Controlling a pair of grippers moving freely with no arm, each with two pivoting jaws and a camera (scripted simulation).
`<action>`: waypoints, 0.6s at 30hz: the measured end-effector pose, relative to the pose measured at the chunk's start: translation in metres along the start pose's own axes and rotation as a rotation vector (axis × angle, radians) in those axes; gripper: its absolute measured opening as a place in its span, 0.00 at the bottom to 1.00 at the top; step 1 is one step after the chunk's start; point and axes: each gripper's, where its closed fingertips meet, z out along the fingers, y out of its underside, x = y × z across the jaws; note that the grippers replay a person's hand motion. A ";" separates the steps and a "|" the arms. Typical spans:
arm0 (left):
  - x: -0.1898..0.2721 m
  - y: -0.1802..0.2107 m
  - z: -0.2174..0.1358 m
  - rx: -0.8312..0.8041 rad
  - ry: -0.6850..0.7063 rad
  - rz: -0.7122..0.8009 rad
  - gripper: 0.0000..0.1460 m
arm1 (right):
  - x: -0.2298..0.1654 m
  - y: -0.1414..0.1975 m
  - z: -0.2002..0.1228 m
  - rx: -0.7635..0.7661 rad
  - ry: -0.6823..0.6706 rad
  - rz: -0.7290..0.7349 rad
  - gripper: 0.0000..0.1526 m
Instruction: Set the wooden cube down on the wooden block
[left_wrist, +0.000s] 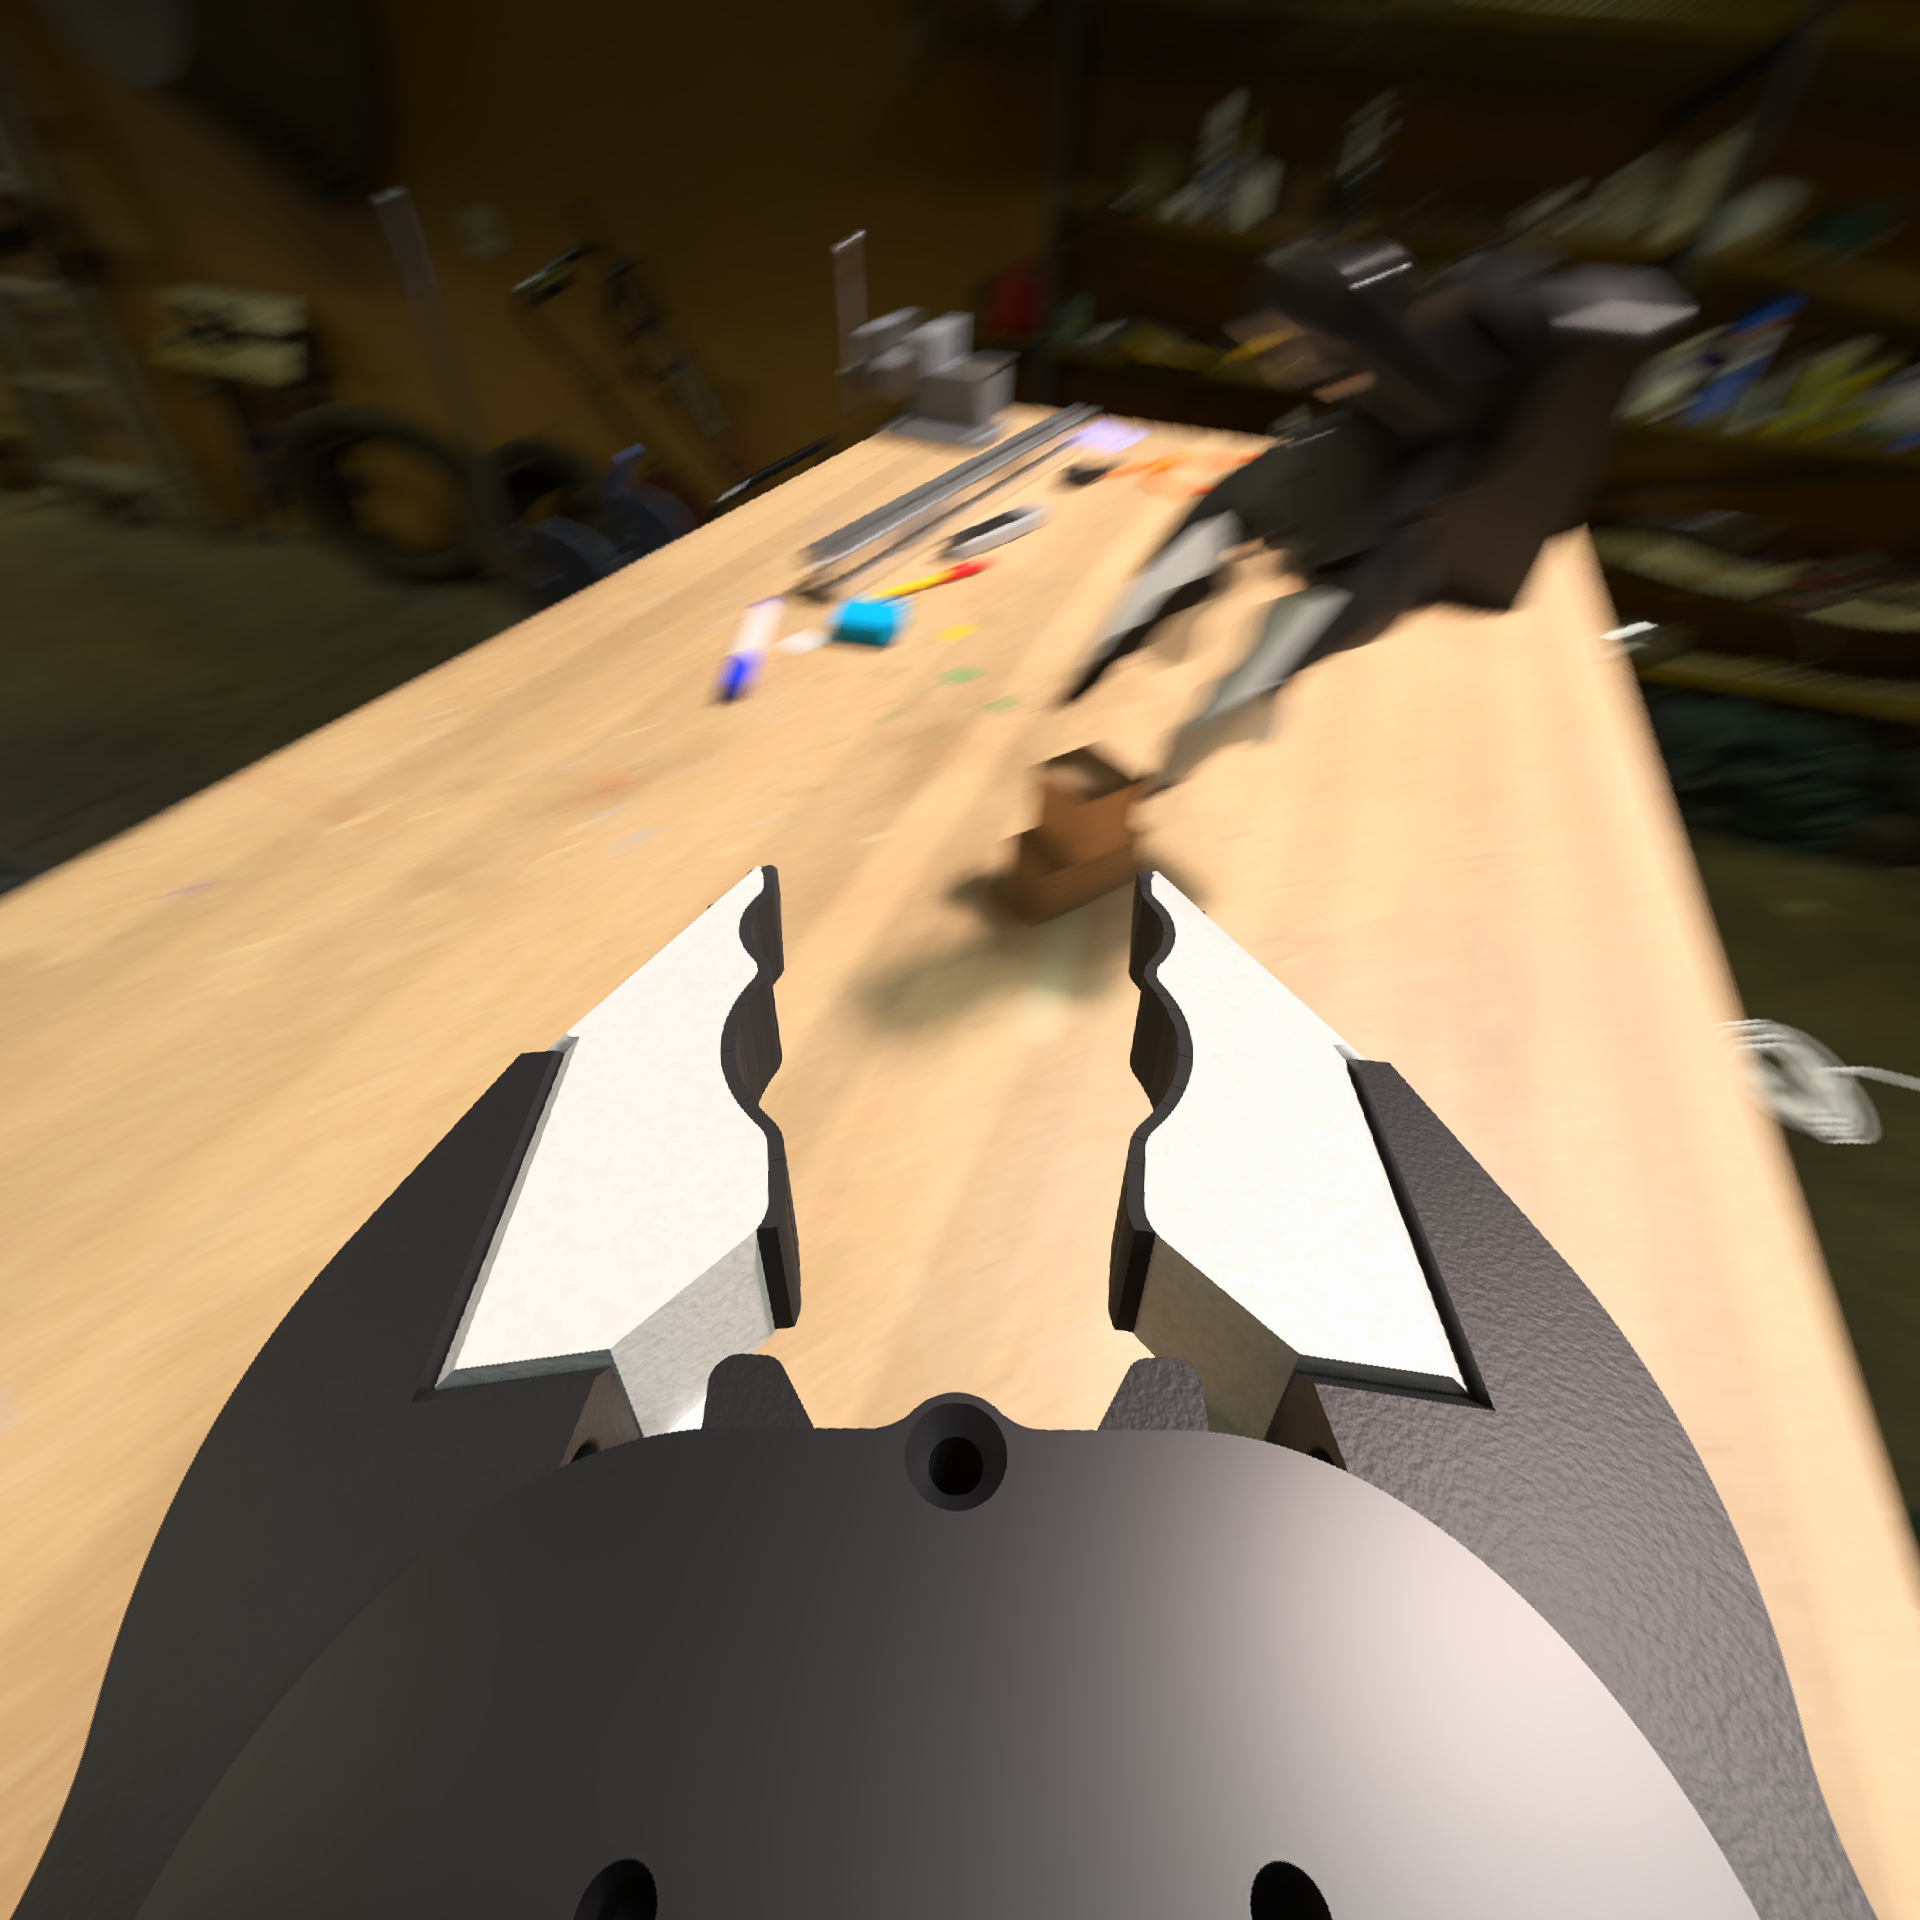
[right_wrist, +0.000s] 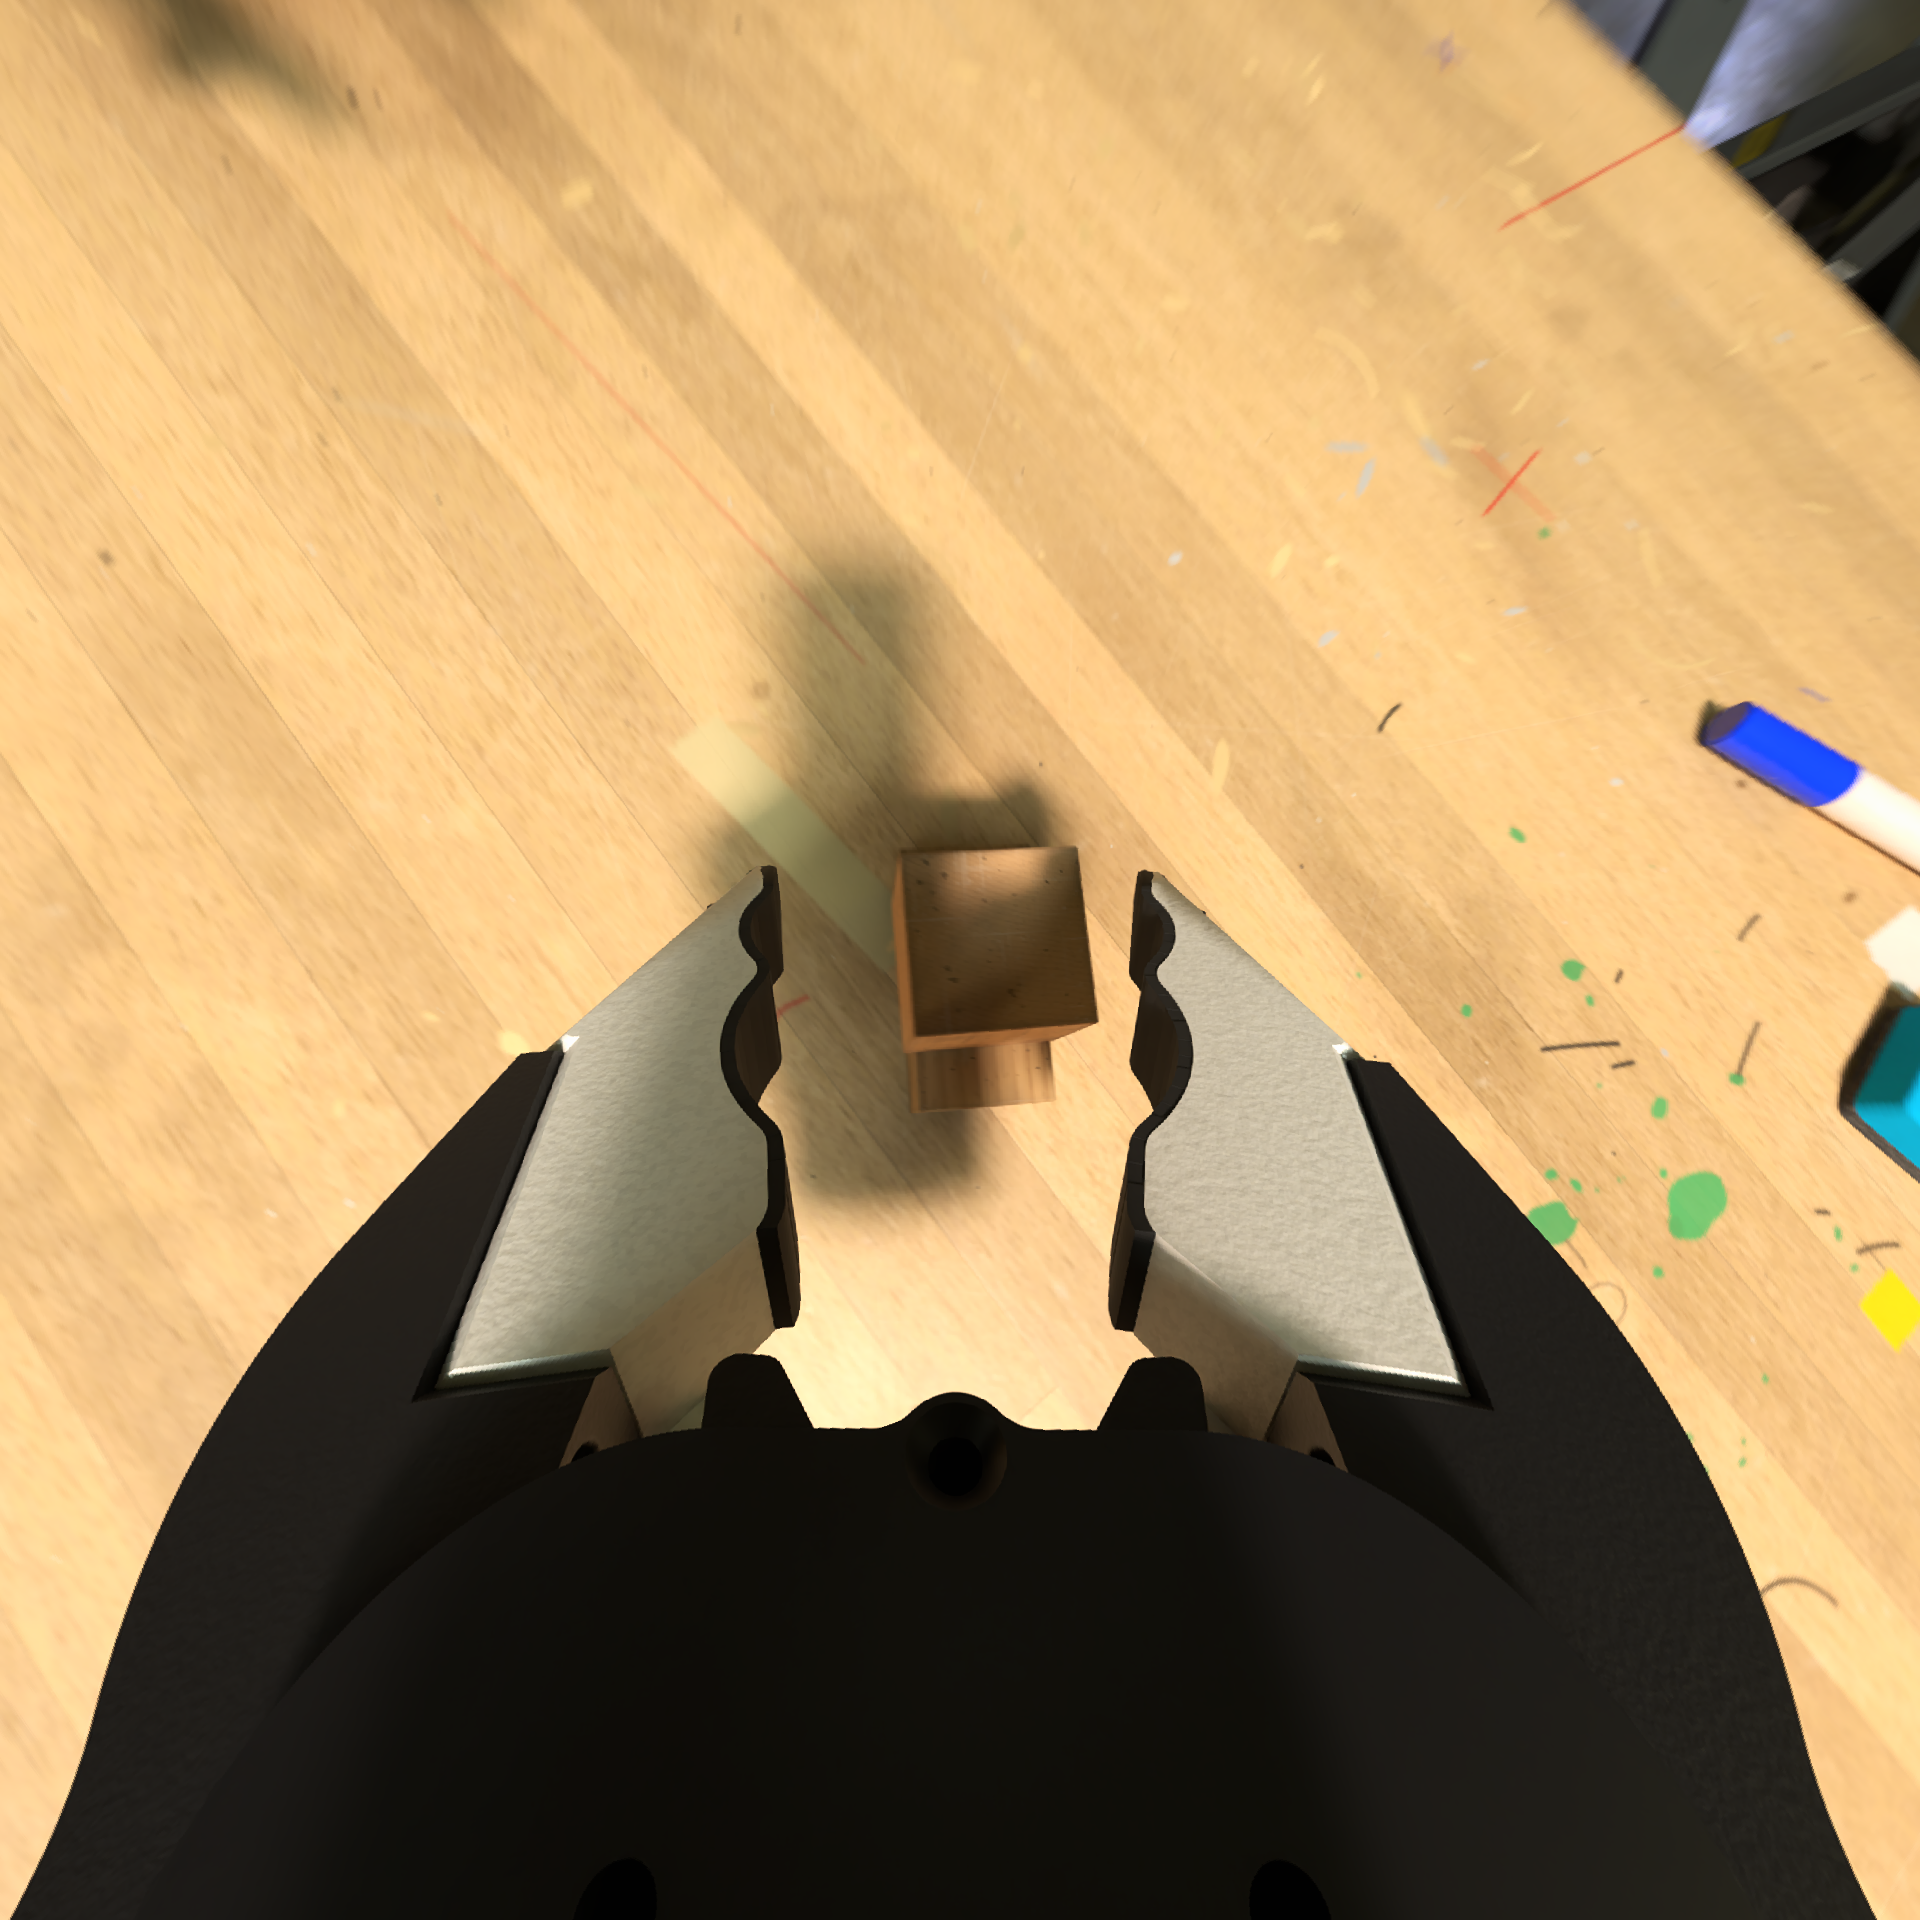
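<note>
A wooden cube (right_wrist: 992, 940) rests on a smaller-looking wooden block (right_wrist: 982, 1075) on the wooden bench (right_wrist: 416, 520). My right gripper (right_wrist: 956, 875) looks down on the stack, open and empty, one finger on each side of the cube and apart from it. In the left wrist view the cube (left_wrist: 1086, 805) and block (left_wrist: 1060, 878) are blurred, and the right gripper (left_wrist: 1138, 727) hangs open just above them. My left gripper (left_wrist: 956, 875) is open and empty, low over the bench, short of the stack.
A blue-capped marker (right_wrist: 1808, 774) and a cyan box (right_wrist: 1886, 1101) lie to the right of the stack. In the left wrist view metal rods (left_wrist: 935, 499) and a grey metal fixture (left_wrist: 935, 374) are at the far end. A white cord (left_wrist: 1808, 1081) hangs off the bench's right edge.
</note>
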 end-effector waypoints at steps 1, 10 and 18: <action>-0.030 0.000 -0.010 -0.054 -0.087 0.020 0.47 | -0.003 -0.005 -0.007 0.027 0.021 0.014 0.45; -0.223 0.069 -0.024 -0.550 -0.551 -0.415 0.37 | -0.054 -0.002 -0.043 0.180 0.112 0.090 0.52; -0.259 0.135 0.035 -0.684 -0.512 -0.884 0.44 | -0.086 0.022 -0.052 0.155 0.119 0.119 0.53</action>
